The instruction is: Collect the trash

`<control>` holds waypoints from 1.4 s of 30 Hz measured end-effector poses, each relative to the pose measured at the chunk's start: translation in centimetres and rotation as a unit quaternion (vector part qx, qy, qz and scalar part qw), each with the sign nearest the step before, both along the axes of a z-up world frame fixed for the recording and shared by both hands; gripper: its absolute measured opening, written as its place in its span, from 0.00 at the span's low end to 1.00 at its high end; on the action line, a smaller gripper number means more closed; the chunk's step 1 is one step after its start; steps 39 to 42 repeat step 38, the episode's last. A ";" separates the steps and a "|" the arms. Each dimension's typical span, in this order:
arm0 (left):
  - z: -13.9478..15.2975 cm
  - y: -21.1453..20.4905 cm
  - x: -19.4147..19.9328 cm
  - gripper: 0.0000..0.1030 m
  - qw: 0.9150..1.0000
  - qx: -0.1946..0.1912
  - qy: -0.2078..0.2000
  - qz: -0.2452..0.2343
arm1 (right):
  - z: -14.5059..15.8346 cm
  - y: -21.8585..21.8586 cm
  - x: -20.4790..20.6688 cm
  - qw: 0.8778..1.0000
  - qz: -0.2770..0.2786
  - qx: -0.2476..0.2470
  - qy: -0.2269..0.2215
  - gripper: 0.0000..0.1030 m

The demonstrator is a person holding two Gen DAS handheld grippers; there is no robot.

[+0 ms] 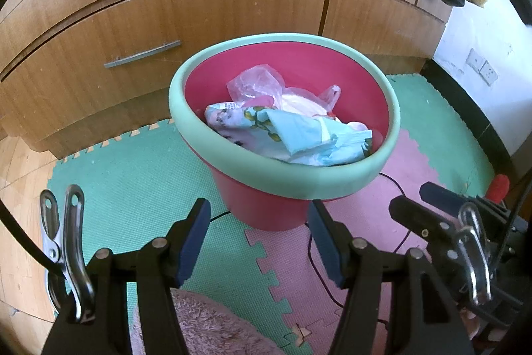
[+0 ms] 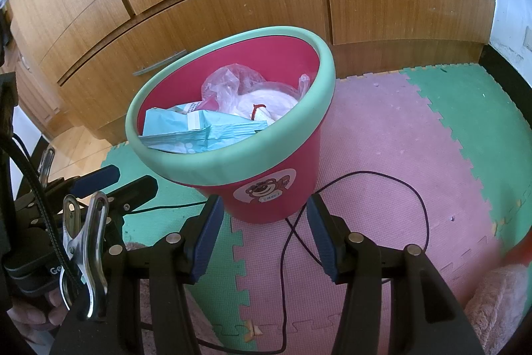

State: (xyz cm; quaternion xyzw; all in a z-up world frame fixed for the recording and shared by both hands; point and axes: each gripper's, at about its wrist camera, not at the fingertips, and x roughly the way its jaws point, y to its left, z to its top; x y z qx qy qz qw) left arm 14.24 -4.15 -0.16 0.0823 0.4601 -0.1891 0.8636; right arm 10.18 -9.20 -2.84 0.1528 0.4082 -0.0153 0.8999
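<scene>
A pink-red trash bin with a mint-green rim [image 1: 212,138] [image 2: 232,162] stands on foam floor mats in front of a wooden cabinet. Inside lie a crumpled blue patterned packet [image 1: 299,135] [image 2: 199,128] and a clear pinkish plastic bag [image 1: 256,85] [image 2: 226,82]. My left gripper [image 1: 259,215] hovers open just before the bin's base, nothing between its blue pads. My right gripper [image 2: 265,208] is also open and empty, close to the bin's bear sticker [image 2: 266,187]. Each gripper shows in the other's view: the right gripper [image 1: 410,197] and the left gripper [image 2: 133,177].
A thin dark cable [image 2: 422,198] loops over the pink mat [image 2: 382,128] right of the bin and runs under my right gripper. Green mat [image 1: 133,182] lies to the left. The cabinet's metal handle [image 1: 143,54] is behind the bin. Pink fluffy fabric [image 2: 498,305] sits at the bottom.
</scene>
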 end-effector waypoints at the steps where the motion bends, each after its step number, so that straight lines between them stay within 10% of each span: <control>1: 0.0 0.0 0.1 0.62 1.000 0.000 0.001 0.000 | 0.0 0.0 0.0 1.000 0.000 0.000 0.000 0.52; 42: -0.7 0.4 0.2 0.62 1.000 0.003 0.001 -0.015 | -0.1 0.1 -0.1 1.000 0.000 0.001 0.001 0.52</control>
